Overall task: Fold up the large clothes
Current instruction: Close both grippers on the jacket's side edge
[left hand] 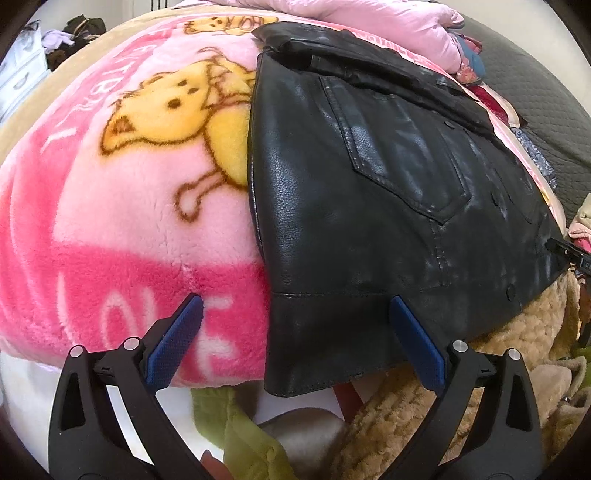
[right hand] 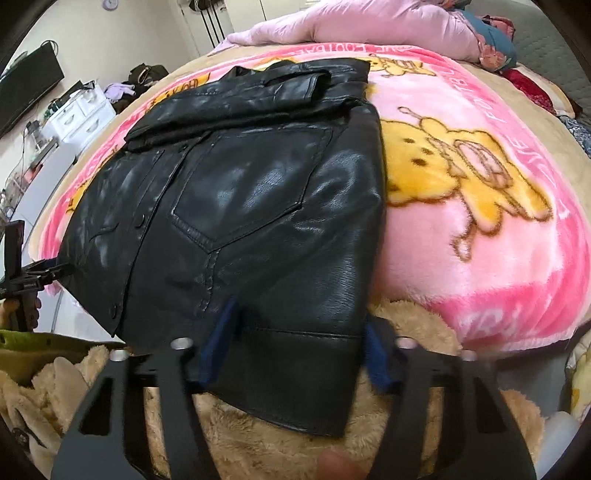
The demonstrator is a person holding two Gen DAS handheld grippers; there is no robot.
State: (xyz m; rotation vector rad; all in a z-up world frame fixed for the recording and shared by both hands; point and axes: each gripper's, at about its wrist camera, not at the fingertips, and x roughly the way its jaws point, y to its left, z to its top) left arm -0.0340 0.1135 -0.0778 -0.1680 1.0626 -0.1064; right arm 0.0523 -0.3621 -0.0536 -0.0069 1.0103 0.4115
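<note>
A black leather jacket [left hand: 369,206] lies on a pink cartoon blanket [left hand: 129,206], its sleeves folded in across the top and its hem hanging over the bed's near edge. My left gripper [left hand: 295,314] is open, with its blue pads either side of the jacket's near left hem corner. In the right wrist view the jacket [right hand: 240,221] fills the middle. My right gripper [right hand: 301,325] is open over the hem's near right part, slightly blurred. The left gripper shows at the left edge of the right wrist view [right hand: 37,275].
A pink quilt [right hand: 369,26] is bunched at the head of the bed. A tan fleece blanket [right hand: 258,443] and a green garment [left hand: 243,439] lie below the bed's near edge. White drawers [right hand: 81,114] and a dark screen [right hand: 26,85] stand at the left wall.
</note>
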